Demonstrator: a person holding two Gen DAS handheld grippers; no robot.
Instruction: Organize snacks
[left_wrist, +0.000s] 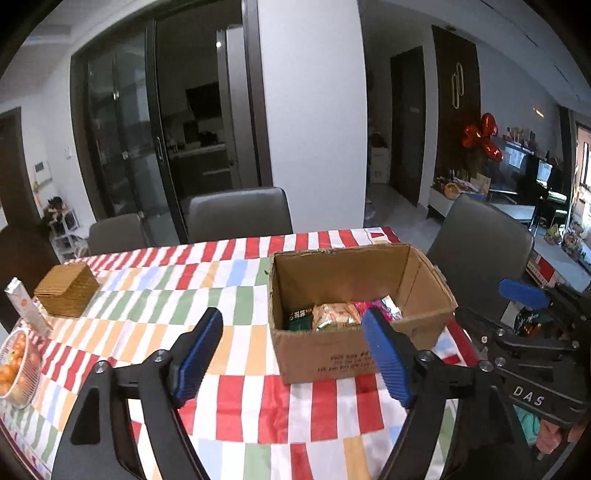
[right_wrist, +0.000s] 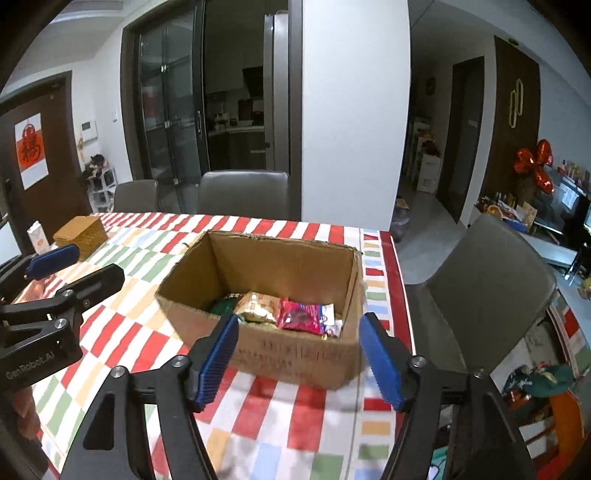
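An open cardboard box (left_wrist: 332, 354) stands on the striped tablecloth; it also shows in the right wrist view (right_wrist: 295, 362). Inside lie several snack packets: a gold one (left_wrist: 334, 314) (right_wrist: 258, 304), a red one (right_wrist: 301, 314) and a green one (left_wrist: 299, 317). My left gripper (left_wrist: 295, 350) is open and empty, just in front of the box's left near corner. My right gripper (right_wrist: 299, 354) is open and empty, in front of the box's near wall. Each gripper shows at the edge of the other's view.
A wicker box (left_wrist: 66, 291) and a small carton (left_wrist: 26, 306) stand at the table's left. A wire bowl of oranges (left_wrist: 14, 365) sits at the near left. Grey chairs (left_wrist: 240, 214) line the far side, another (right_wrist: 487, 288) at the right end.
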